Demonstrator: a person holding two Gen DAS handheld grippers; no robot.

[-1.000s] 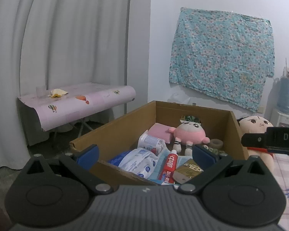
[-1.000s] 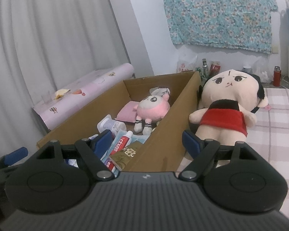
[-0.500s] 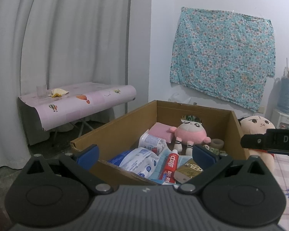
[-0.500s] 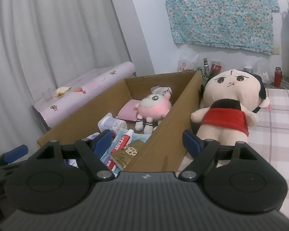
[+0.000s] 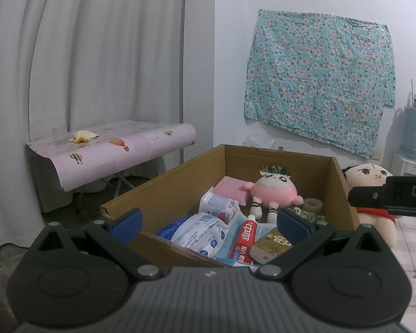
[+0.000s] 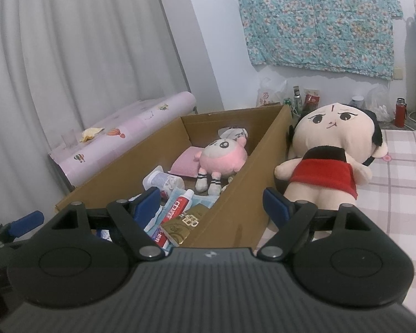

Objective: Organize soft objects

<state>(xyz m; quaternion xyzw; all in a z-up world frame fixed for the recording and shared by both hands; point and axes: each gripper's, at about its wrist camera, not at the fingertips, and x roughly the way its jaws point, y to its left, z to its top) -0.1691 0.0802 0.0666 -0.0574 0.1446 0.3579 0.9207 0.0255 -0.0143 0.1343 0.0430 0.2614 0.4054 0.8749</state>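
An open cardboard box holds a pink plush doll, a pink cloth, a toothpaste tube, white packets and a gold box. A large doll in a red skirt sits on the bed just right of the box. My left gripper is open and empty at the box's near edge. My right gripper is open and empty, astride the box's right wall.
A pink-covered side table with a cup and a yellow cloth stands at the left by grey curtains. A floral cloth hangs on the wall. Bottles and a water dispenser stand at the back. The checked bedsheet lies at the right.
Both views have shifted only slightly; the right gripper drew a little nearer the box and doll. Both grippers stay open and empty.
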